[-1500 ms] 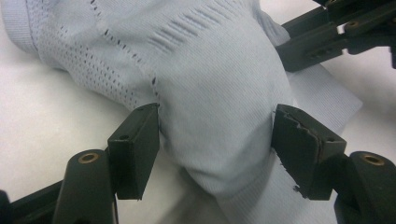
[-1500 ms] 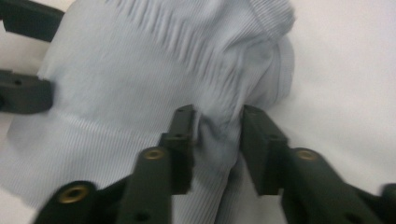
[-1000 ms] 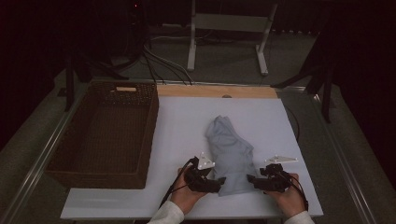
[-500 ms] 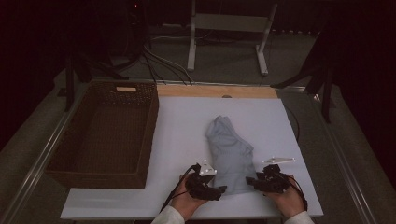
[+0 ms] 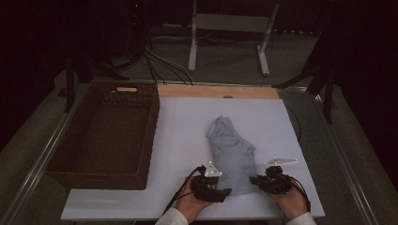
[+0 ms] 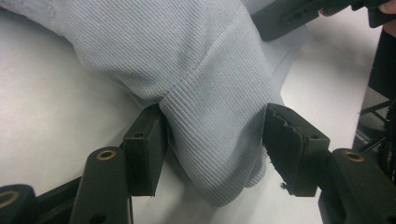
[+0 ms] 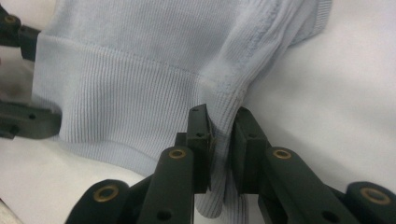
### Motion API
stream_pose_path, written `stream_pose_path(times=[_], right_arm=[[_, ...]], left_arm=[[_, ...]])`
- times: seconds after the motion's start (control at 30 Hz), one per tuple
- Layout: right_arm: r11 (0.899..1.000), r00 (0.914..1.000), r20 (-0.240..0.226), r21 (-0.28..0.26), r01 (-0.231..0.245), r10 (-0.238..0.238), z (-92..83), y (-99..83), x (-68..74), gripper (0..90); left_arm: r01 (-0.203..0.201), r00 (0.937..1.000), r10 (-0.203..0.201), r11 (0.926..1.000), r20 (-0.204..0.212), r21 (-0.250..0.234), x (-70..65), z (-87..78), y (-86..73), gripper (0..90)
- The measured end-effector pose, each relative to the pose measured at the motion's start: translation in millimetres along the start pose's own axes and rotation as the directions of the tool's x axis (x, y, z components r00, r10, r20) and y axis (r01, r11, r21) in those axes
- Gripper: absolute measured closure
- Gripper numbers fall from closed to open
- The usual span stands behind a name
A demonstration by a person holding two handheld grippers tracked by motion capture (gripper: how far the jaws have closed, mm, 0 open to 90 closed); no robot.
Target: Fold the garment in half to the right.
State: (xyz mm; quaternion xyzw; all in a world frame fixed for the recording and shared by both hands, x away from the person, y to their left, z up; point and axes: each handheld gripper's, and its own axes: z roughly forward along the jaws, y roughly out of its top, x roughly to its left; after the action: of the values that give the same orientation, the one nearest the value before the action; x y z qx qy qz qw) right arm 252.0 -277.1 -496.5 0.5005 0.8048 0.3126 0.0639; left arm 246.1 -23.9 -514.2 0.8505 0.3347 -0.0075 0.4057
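Observation:
A pale blue ribbed knit garment (image 5: 232, 152) lies crumpled on the white table (image 5: 187, 136). In the high view my left gripper (image 5: 224, 191) sits at its near left corner and my right gripper (image 5: 256, 180) at its near right corner. The left gripper (image 6: 212, 140) is open, its jaws apart on either side of the ribbed hem (image 6: 210, 116). My right gripper (image 7: 223, 140) is shut on the garment's ribbed edge (image 7: 229, 100), the cloth pinched between the jaws.
A dark wicker basket (image 5: 101, 136) stands on the table's left side. A wooden strip (image 5: 216, 91) runs along the far edge. Beyond it are cables and a metal stand (image 5: 230, 33) on the floor.
My left gripper has slid right along the near edge, in under the garment's left corner. The right gripper has stayed in place, holding the hem.

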Motion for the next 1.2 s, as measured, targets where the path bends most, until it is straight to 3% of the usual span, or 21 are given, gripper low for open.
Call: stream_pose_path(times=[0.3, 0.63, 0.9, 1.2], right_arm=[[0.999, 0.9992, 0.028, -0.037, -0.027, 0.028, -6.8, -1.9, -8.4, 79.3], [0.999, 0.9961, 0.086, -0.044, -0.014, 0.018, -12.9, -2.5, -14.7, 79.5], [0.998, 0.996, 0.086, -0.057, -0.022, 0.027, -12.9, -3.3, -18.0, 79.8], [0.997, 0.9962, 0.083, -0.072, -0.021, 0.027, -11.2, -4.9, -18.5, 79.9]], left_arm=[[-0.015, 0.9994, 0.015, 0.9999, 0.031, 0.002, -11.2, 7.8, 5.2, 42.2], [-0.041, 0.9971, 0.042, 0.9991, 0.063, -0.01, -25.9, 18.6, 14.2, 38.8], [-0.036, 0.9975, 0.038, 0.9989, 0.06, -0.031, -16.5, 4.1, 15.0, 34.6], [-0.023, 0.9997, 0.021, 0.9933, -0.014, -0.114, 6.0, -20.9, 23.2, 26.9]])
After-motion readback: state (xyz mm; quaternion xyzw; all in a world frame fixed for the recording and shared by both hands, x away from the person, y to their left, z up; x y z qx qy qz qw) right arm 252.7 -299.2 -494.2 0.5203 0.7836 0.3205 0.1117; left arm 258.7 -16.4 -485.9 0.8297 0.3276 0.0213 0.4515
